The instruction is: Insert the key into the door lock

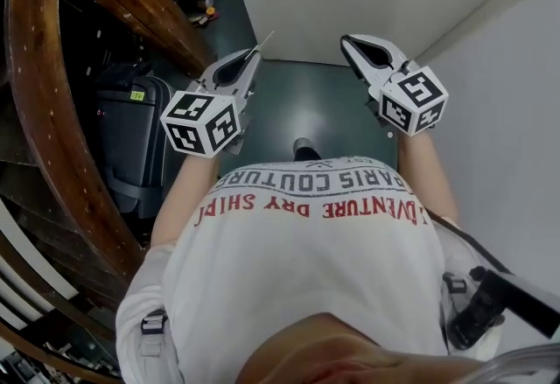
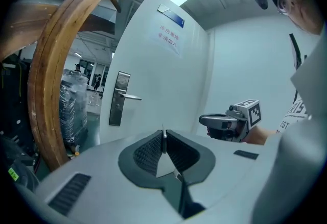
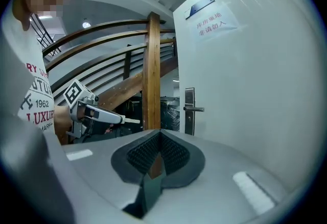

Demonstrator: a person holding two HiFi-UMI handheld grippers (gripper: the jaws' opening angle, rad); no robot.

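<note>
My left gripper (image 1: pixel 252 57) is shut on a thin key (image 1: pixel 265 40) whose blade sticks out past the tips. In the left gripper view the blade (image 2: pixel 163 135) stands edge-on between the closed pads. The white door (image 2: pixel 153 80) is ahead, with a dark lock plate (image 2: pixel 119 98) and a lever handle (image 2: pixel 131 97); both are still well away from the key. My right gripper (image 1: pixel 349 43) is held level beside the left one, shut with nothing in it. The right gripper view shows the lock plate (image 3: pixel 189 110) and the left gripper (image 3: pixel 97 113) with the key (image 3: pixel 132 121).
A curved wooden stair rail (image 1: pixel 44 111) and a wooden post (image 3: pixel 152 70) stand left of the door. A black case (image 1: pixel 131 137) sits under the stairs. A white wall (image 1: pixel 525 67) closes the right side. A paper notice (image 2: pixel 168 36) is stuck high on the door.
</note>
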